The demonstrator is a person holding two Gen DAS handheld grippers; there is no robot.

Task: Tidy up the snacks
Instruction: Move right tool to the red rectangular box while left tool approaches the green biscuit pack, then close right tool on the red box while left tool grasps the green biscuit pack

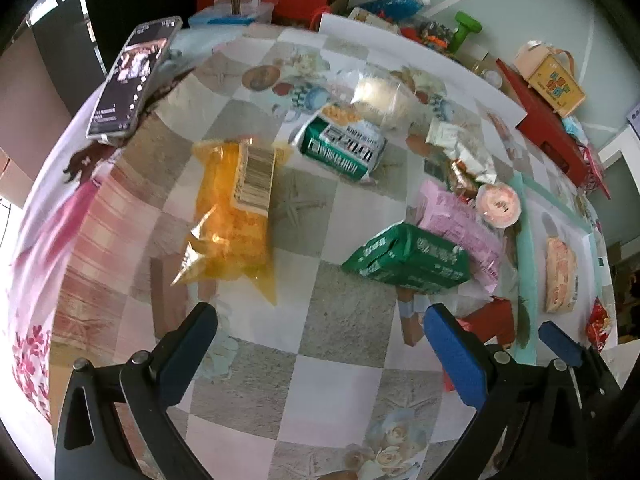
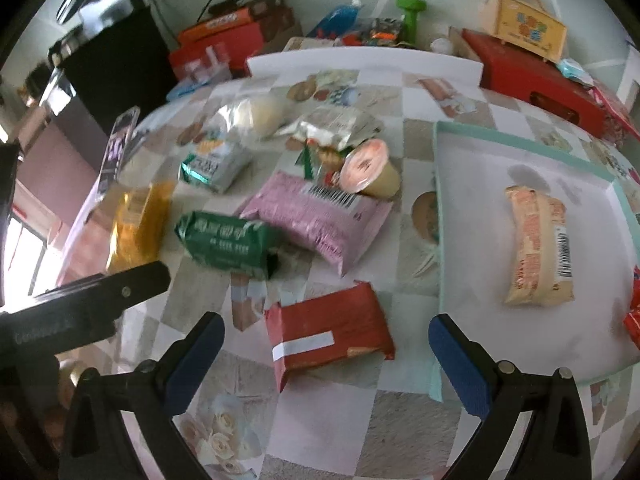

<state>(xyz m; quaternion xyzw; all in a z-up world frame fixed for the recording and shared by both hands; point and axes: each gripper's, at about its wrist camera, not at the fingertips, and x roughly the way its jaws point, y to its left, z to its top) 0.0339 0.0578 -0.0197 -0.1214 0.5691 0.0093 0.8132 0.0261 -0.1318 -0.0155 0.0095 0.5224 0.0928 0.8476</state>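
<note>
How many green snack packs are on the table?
2: a dark green pack leaning on the pink pack, and a green-and-white pack farther back. Others may be hidden.

Red pkt (image 2: pixel 328 330), green pkt (image 2: pixel 228 242), checkered cloth (image 2: pixel 360 420)

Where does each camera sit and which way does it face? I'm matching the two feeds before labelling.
Left wrist: on the left tool, looking down-forward at the yellow snack bag; its open blue-padded fingers show, plus the right tool at the lower right.
Right wrist: on the right tool, facing the red packet and the tray; its open fingers show, plus the left tool's black arm.
Shared: green packet, pink packet, pudding cup.
</note>
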